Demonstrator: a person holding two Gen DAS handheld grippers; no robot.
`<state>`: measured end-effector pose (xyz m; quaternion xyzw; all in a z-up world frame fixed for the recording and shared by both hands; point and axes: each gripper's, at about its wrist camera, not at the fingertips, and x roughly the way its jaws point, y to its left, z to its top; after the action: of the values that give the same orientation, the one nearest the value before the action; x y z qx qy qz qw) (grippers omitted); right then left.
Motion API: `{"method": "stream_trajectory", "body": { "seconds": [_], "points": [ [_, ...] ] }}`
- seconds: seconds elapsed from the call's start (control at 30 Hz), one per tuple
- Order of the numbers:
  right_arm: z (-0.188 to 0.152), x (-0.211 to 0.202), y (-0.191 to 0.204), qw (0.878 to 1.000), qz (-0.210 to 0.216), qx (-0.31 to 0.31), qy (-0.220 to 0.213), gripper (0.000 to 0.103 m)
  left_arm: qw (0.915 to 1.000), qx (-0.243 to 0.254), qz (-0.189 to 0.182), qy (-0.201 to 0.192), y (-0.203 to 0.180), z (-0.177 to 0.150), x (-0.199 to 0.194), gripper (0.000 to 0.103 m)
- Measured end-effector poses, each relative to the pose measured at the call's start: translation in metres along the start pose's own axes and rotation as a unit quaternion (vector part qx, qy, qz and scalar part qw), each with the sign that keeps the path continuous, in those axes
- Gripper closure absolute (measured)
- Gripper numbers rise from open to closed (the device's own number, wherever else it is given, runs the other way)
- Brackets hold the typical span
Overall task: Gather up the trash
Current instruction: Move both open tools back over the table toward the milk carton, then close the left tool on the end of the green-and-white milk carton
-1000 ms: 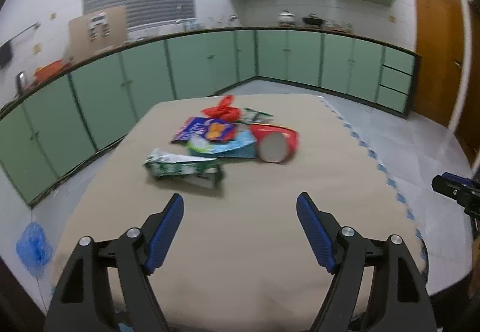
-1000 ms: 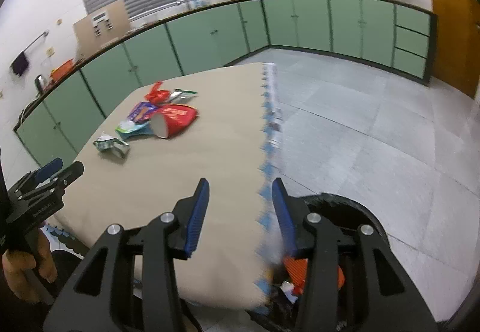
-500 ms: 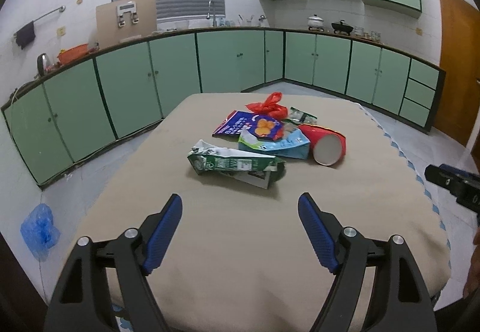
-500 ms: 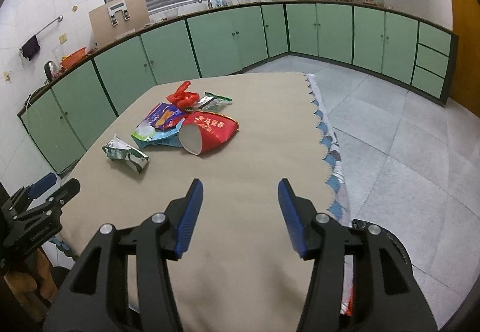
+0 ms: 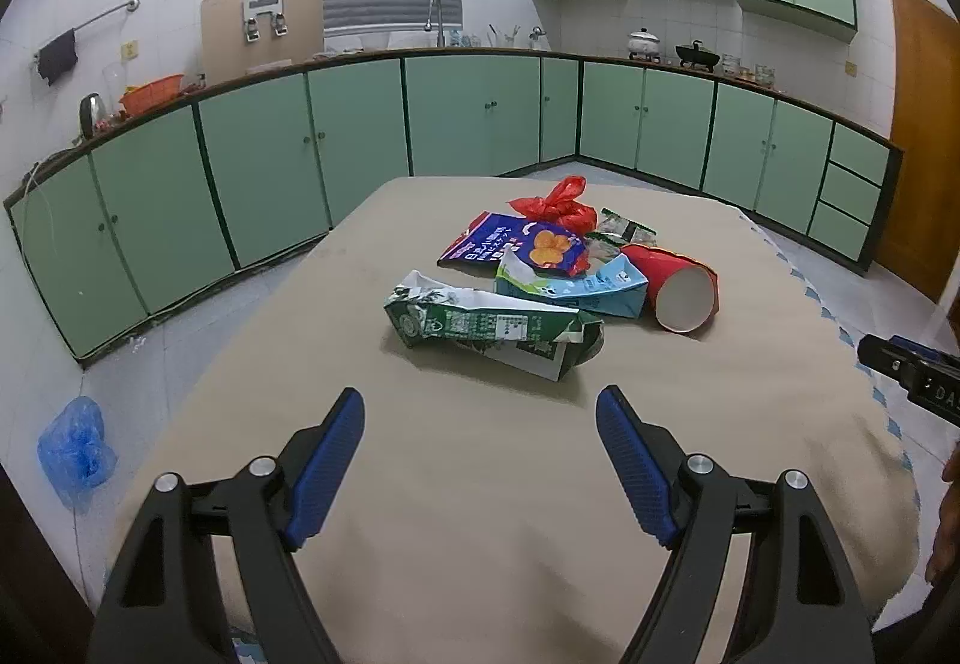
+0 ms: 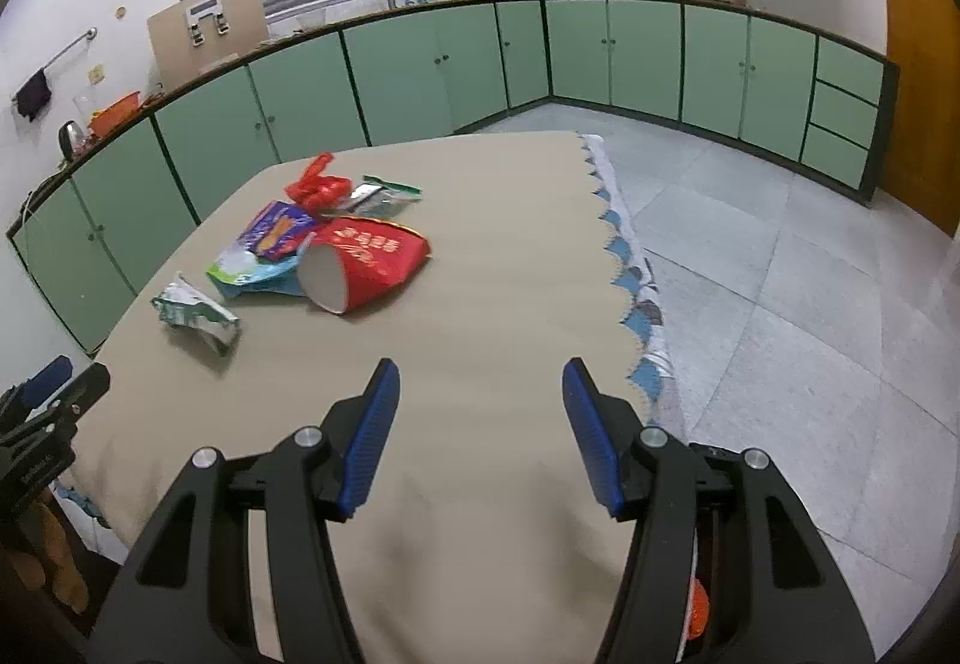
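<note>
A heap of trash lies mid-table: a crushed green carton (image 5: 492, 328) (image 6: 195, 313) nearest, a light blue carton (image 5: 576, 283) (image 6: 252, 271), a red paper cup (image 5: 678, 286) (image 6: 366, 259) on its side, a blue snack bag (image 5: 516, 244) (image 6: 276, 229), a red plastic bag (image 5: 555, 202) (image 6: 315, 187) and a small green wrapper (image 5: 624, 229) (image 6: 387, 196). My left gripper (image 5: 480, 418) hangs open just short of the green carton, nothing between its fingers. My right gripper (image 6: 477, 388) is over the table's near right part, its jaws opening and empty, the cup ahead to its left.
The beige table (image 5: 480, 484) (image 6: 510, 244) has a scalloped cloth edge (image 6: 630, 298) on the right, with tiled floor beyond. A dark bin (image 6: 699, 604) with orange contents sits under my right gripper. Green cabinets (image 5: 360, 135) ring the room. A blue bag (image 5: 75, 448) lies on the floor.
Both grippers swung in over the table and toward the trash heap, which now looks closer. The right gripper's jaws widened, and the bin slid almost out of its view.
</note>
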<state>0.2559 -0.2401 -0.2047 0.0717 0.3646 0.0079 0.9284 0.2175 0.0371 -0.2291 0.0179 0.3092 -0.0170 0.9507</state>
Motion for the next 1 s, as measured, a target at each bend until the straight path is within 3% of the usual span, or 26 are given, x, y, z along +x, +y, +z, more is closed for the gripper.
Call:
{"method": "stream_trajectory", "body": {
  "seconds": [0.4, 0.7, 1.0],
  "points": [
    [0.004, 0.012, -0.023, 1.000, 0.004, 0.012, -0.001, 0.046, 0.9999, 0.003, 0.005, 0.012, -0.029, 0.004, 0.036, 0.025],
    [0.004, 0.020, -0.025, 1.000, 0.010, 0.012, 0.007, 0.046, 0.9998, -0.007, 0.013, 0.013, -0.049, 0.024, 0.074, 0.025],
    [0.005, 0.024, -0.016, 1.000, 0.020, 0.003, 0.014, 0.046, 0.9975, -0.036, 0.038, 0.047, -0.027, 0.021, 0.091, 0.028]
  ]
}}
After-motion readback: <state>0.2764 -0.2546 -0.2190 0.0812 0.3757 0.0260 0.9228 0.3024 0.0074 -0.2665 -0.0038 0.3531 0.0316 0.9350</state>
